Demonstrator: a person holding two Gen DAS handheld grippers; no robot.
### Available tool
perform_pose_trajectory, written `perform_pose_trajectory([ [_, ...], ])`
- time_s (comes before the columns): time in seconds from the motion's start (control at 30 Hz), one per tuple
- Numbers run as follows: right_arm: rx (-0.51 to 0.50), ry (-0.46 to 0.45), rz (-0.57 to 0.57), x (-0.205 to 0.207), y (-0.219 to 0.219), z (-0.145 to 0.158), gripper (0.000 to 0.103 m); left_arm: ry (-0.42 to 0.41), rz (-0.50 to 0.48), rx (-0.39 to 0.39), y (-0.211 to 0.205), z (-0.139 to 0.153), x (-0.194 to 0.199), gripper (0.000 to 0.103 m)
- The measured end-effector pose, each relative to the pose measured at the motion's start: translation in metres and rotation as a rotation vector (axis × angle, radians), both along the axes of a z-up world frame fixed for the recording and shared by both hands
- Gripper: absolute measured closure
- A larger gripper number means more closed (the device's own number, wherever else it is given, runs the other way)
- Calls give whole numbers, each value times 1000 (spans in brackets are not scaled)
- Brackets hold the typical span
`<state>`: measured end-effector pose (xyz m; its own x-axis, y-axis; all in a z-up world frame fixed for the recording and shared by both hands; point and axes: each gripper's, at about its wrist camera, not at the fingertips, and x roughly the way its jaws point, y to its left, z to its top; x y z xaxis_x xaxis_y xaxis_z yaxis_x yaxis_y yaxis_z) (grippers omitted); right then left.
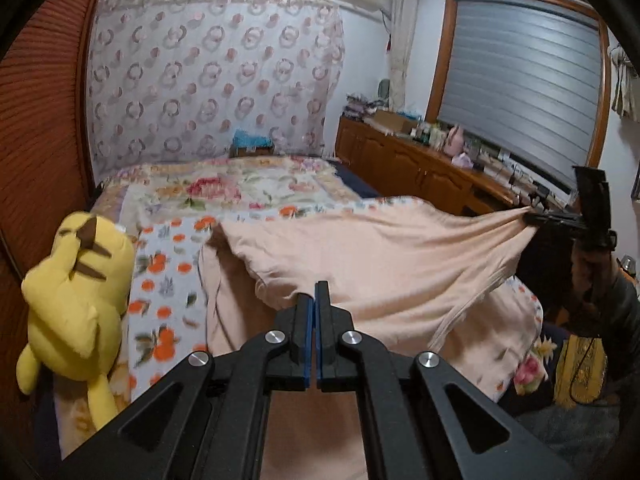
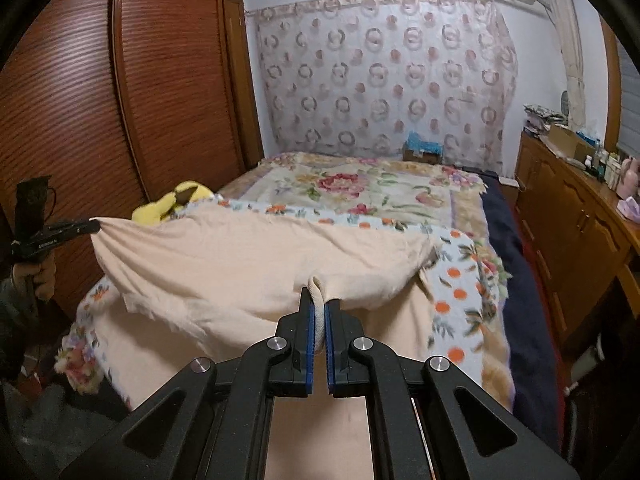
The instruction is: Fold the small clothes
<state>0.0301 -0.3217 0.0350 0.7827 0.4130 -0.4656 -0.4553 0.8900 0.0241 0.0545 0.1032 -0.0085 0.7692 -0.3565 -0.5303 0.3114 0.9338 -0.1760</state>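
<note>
- Left gripper (image 1: 316,292): jaws closed, edge of the peach garment (image 1: 384,248) pinched between the blue pads.
- Right gripper (image 2: 319,300): jaws clamped on a rolled hem of the same garment, pale fabric visible between the pads.
- No earlier frame is given, so only the closed state is reported for both.
- Garment is held up by both grippers and stretched between them above the bed (image 1: 240,188); lower part hangs down toward the near edge of the bed.
- In the left view, the right gripper is seen at the far right, cloth pulled to a bunched point at its tip.
- In the right view, the left gripper is seen at the far left, cloth bunched at its tip; the hand (image 2: 40,274) on its handle is partly visible.
- Bed is covered by a floral blanket (image 2: 360,188), with an orange-print sheet (image 1: 168,280) nearer the camera, partly under the garment.
- Yellow plush toy (image 1: 76,300) is lying at the left side of the bed, beside the wooden wardrobe (image 2: 80,100).
- Wooden cabinet (image 1: 420,168) with clutter on top stands along the wall right of the bed, under the window.
- Patterned curtain (image 2: 380,76) is hung behind the head of the bed.
</note>
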Motion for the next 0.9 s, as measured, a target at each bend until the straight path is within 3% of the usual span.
perform_pose_trajectory([
  [0.27,12,27,3,-46,-14,-4,99,31,9,-21,9,-12,-28,101],
  [0.37,20,56,-9,-46,-11,-18,99,89,20,2,6,-35,-25,101],
  [0.5,-71,149,-56,-27,-4,-61,99,174,56,-1,9,-71,-14,101],
  [0.63,-150,140,-84,-19,5,-78,98,229,82,8,11,-93,-9,101],
  [0.67,-154,136,-82,-17,7,-76,93,233,84,2,11,-94,-10,100],
  [0.77,-167,109,-89,-19,10,-70,79,225,96,8,12,-93,-14,86],
  [0.87,-167,104,-98,-24,12,-70,62,205,103,9,13,-91,-18,54],
  [0.9,-160,102,-102,-25,13,-69,62,202,107,9,15,-91,-17,51],
])
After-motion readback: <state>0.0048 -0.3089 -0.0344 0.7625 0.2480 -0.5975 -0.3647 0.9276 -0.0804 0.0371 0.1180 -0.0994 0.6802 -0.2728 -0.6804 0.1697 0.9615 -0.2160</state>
